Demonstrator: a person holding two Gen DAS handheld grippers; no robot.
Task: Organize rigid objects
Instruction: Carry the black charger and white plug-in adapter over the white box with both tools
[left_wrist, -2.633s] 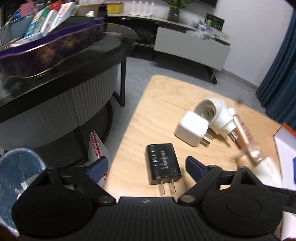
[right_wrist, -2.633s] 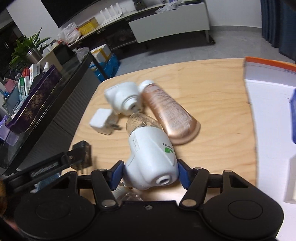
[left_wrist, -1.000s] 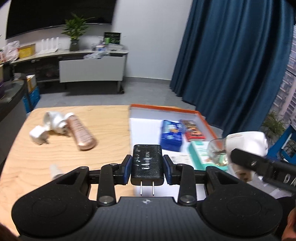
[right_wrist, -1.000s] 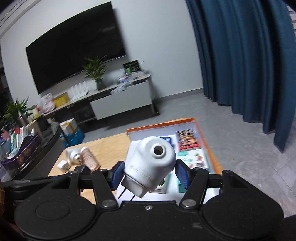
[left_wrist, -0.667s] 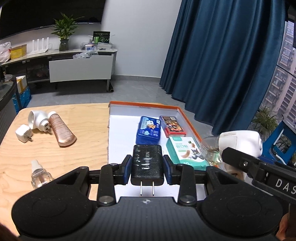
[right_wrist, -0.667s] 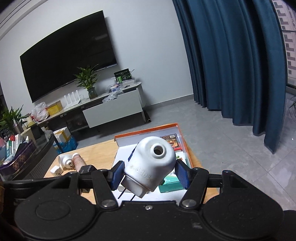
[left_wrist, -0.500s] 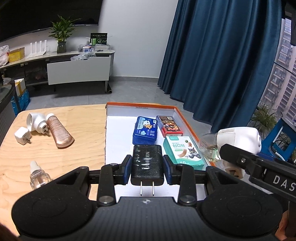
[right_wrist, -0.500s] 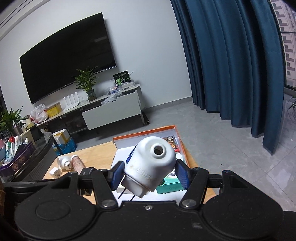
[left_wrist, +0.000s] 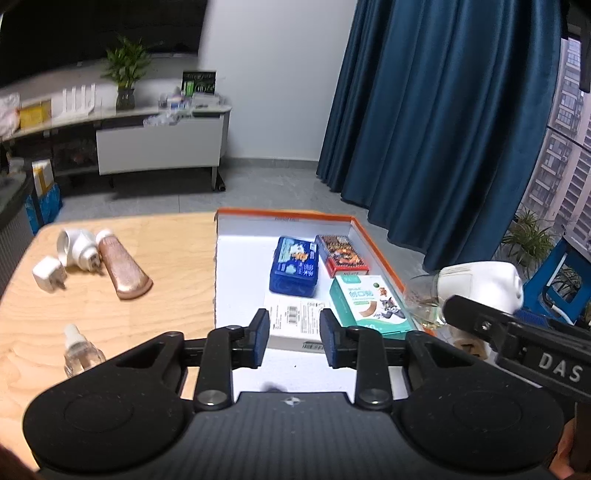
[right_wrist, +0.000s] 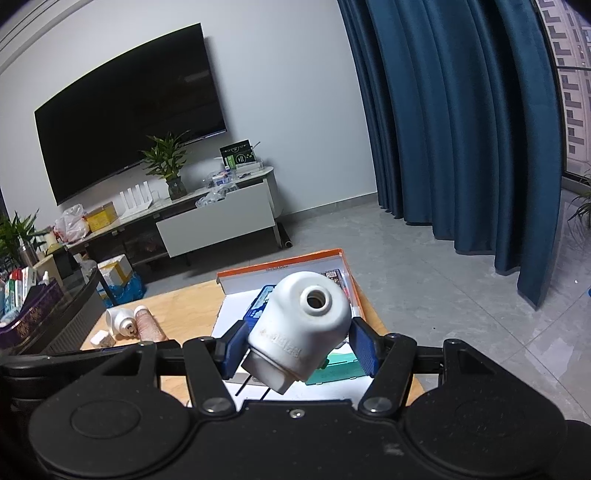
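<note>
left wrist cam: my left gripper (left_wrist: 291, 338) has its jaws apart with nothing between them, over the orange-rimmed tray (left_wrist: 242, 280)
right wrist cam: my right gripper (right_wrist: 297, 349) is clamped on the white plug-in vaporizer (right_wrist: 295, 325), held up above the tray

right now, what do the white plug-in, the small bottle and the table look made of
The white plug-in looks like hard moulded plastic: matte, with smooth rounded edges and faint raised lettering. The small bottle is clear glass or plastic, I cannot tell which; the wood shows through it, and its white cap looks plastic. The table is pale wood or veneer, with visible grain and a light sheen.
</note>
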